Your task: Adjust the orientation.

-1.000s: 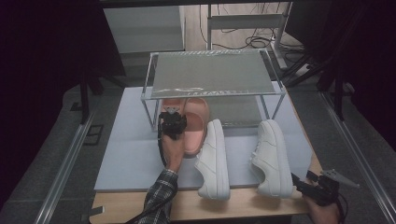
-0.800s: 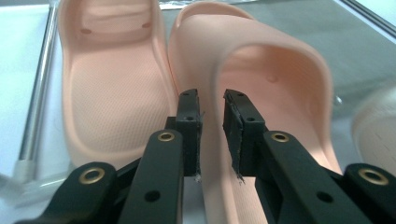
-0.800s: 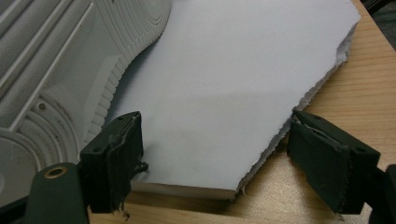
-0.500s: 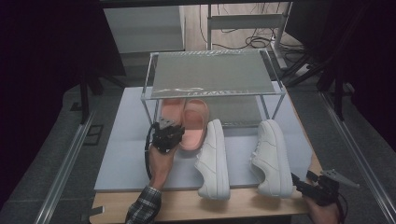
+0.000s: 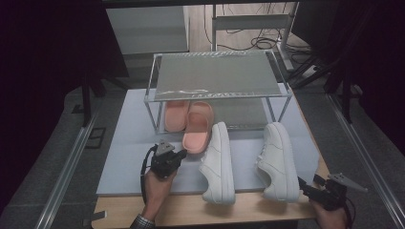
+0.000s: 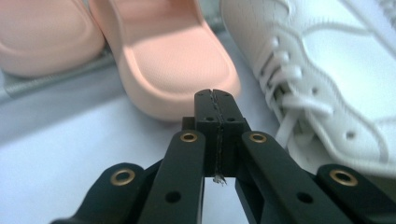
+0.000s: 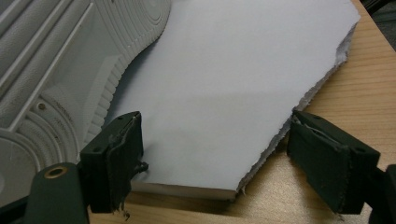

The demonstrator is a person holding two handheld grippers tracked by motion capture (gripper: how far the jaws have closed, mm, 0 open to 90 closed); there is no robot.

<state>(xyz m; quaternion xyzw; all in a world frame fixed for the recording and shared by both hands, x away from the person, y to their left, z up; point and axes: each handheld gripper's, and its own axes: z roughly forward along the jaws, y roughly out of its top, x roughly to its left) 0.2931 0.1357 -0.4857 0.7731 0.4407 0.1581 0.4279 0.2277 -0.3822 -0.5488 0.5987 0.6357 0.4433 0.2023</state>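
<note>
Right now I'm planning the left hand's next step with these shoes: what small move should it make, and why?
Probably open the left gripper and ease toward the nearer white sneaker. Its jaws have just closed with nothing between them, both pink slippers already lie at the rack, and two sneakers wait outside.

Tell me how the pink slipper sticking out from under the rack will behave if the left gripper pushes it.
The pink slipper looks thick, foamy and rounded, so probably light and slightly squashy. Lying flat on the mat, it should slide rather than tip. Pushed by the shut left gripper, it may pivot.

Rack shelf hides both pink slippers' (image 5: 185, 117) far ends — toes or heels, unclear.
</note>
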